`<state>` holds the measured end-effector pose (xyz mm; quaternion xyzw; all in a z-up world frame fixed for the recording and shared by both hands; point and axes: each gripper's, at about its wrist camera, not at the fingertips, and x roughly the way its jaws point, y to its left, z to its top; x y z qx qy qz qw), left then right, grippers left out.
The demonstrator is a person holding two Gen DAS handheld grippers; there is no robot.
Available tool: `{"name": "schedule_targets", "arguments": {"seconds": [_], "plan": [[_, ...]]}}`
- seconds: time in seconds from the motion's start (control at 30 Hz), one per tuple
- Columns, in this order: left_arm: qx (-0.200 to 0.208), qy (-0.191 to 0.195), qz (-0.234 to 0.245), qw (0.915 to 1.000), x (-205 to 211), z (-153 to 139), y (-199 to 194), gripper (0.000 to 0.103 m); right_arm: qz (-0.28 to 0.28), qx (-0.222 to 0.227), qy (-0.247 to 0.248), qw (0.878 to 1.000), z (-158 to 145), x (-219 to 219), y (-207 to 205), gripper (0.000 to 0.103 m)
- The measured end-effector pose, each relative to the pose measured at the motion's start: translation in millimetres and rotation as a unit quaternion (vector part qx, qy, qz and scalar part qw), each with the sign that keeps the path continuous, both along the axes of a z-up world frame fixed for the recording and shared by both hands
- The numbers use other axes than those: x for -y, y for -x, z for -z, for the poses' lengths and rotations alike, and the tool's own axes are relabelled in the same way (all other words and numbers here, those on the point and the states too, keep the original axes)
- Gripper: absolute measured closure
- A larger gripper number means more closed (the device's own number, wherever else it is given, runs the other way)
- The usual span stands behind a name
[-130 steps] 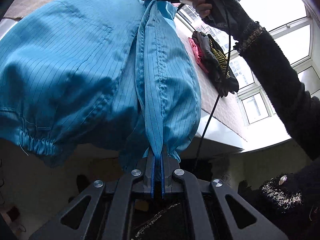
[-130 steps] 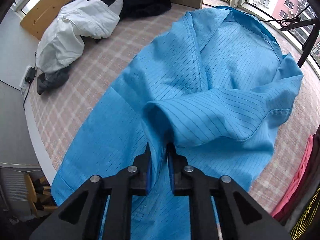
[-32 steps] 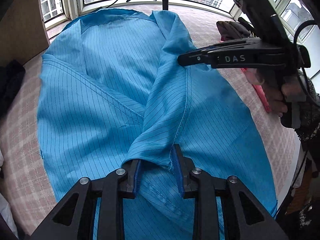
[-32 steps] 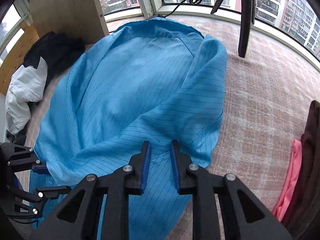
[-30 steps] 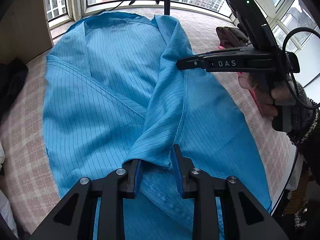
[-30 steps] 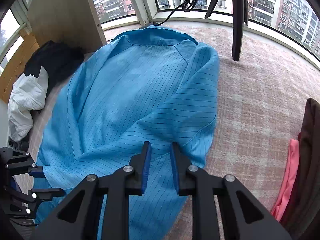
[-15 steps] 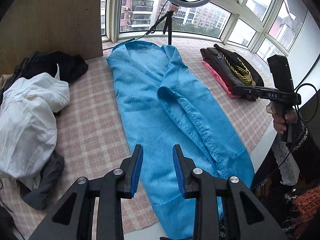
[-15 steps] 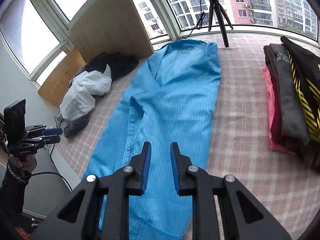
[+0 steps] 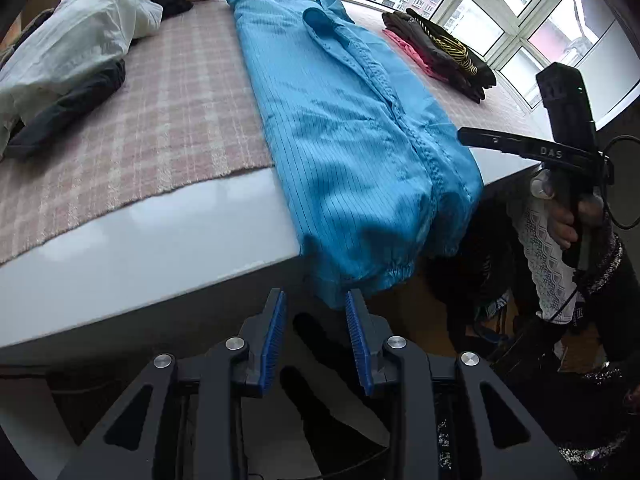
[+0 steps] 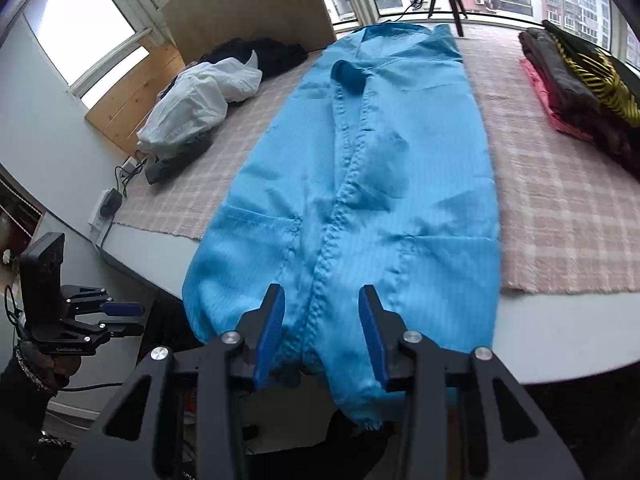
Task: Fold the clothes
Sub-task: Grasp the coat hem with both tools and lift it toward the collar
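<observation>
The blue pinstriped garment (image 10: 360,168) lies lengthwise on the checked pink cover (image 9: 168,92) of the table (image 9: 160,240), folded into a long narrow strip with both sides turned in so that two stitched edges meet along a centre line. Its collar end points toward the window, and its elastic-gathered lower end (image 9: 376,264) hangs over the table's near edge. A rolled dark-blue piece, perhaps a cuff, sits near the collar; the blur makes this hard to confirm. The left gripper (image 9: 316,332) is below the table edge, jaws released, just under the hanging hem and grasping nothing. The right gripper (image 10: 322,328) has its jaws spread apart over the hanging end, the cloth seen between them but not pinched. Half a second ago both grippers were higher, looking down on the whole garment; they have since dropped low toward its overhanging end, and the right jaws have widened.
</observation>
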<state>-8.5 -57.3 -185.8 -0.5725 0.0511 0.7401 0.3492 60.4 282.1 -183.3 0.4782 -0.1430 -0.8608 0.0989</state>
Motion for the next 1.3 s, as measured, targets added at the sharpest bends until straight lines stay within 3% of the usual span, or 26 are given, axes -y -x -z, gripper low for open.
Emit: {"name": "schedule_targets", "arguments": {"seconds": [0.13, 0.23, 0.47, 0.83, 0.97, 1.0, 1.03, 1.07, 1.1, 1.17, 1.3], "plan": [[0.022, -0.013, 0.0, 0.9997, -9.7, 22.9, -1.0, 0.071, 0.076, 0.028, -0.014, 0.997, 16.1, -51.0, -45.8, 0.06], [0.035, -0.008, -0.004, 0.9993, -20.0, 36.8, 6.9, 0.068, 0.09, 0.05, -0.021, 0.994, 43.4, -70.0, -53.2, 0.055], [0.054, -0.018, 0.003, 0.9984, -43.2, 46.2, 22.5, 0.061, 0.04, 0.07, 0.016, 0.997, 89.8, -75.9, -26.8, 0.054], [0.072, 0.003, 0.016, 0.9973, -62.0, 75.1, 17.8, 0.056, -0.063, 0.09, 0.01, 0.994, 115.8, -58.5, -3.7, 0.051], [0.076, -0.024, -0.003, 0.9968, -63.0, 78.2, 19.5, 0.056, -0.095, 0.089, 0.015, 0.991, 124.8, -49.3, -1.3, 0.046], [0.074, -0.025, -0.002, 0.997, -64.5, 78.9, 18.3, 0.063, -0.102, 0.088, 0.019, 0.991, 126.7, -47.0, -0.6, 0.047], [0.071, -0.026, -0.002, 0.9971, -66.0, 79.7, 17.1, 0.078, -0.108, 0.086, 0.024, 0.99, 127.7, -44.8, -0.1, 0.055], [0.069, -0.027, -0.001, 0.9972, -67.4, 80.5, 15.9, 0.085, -0.114, 0.083, 0.03, 0.99, 126.2, -42.6, -0.1, 0.081], [0.072, -0.033, 0.001, 0.9968, -67.9, 79.0, 15.2, 0.093, -0.119, 0.085, 0.034, 0.989, 124.5, -40.6, 0.6, 0.089], [0.081, -0.047, 0.008, 0.9956, -67.9, 72.7, 13.7, 0.099, -0.134, 0.085, 0.045, 0.986, 116.7, -39.2, -1.1, 0.097], [0.081, -0.058, 0.015, 0.9949, -63.8, 47.2, 8.4, 0.101, -0.158, 0.056, 0.098, 0.981, 80.9, -38.4, -8.2, 0.098]]}}
